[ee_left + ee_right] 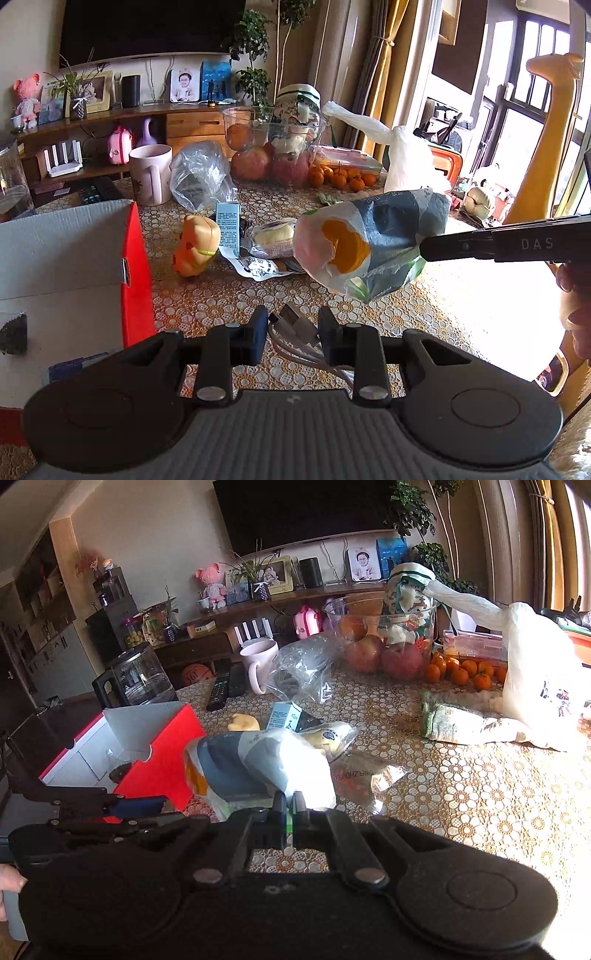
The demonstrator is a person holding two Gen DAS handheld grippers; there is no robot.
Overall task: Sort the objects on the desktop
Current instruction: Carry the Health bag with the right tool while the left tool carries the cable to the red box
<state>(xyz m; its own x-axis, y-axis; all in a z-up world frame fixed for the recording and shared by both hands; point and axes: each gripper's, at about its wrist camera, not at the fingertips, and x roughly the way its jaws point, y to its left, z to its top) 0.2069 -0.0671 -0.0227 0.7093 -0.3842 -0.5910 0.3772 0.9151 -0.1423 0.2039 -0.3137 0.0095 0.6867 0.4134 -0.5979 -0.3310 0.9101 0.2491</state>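
Two hand-held grippers are loaded, the left hand-held gripper clamped on a coiled white USB cable and the right hand-held gripper pinched on a crinkly grey-and-orange plastic snack bag, so each should be carried level to the red-and-white cardboard box at the table's left edge.

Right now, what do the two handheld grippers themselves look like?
Both are matte black. The left gripper has two blocky fingers on linkage bars with silver pivot screws and round side discs. The right gripper matches, its slim fingers marked "DAS" in grey. No sleeves visible.

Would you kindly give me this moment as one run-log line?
left hand-held gripper: shut on white USB cable | right hand-held gripper: shut on printed plastic snack bag | red-and-white cardboard box: open
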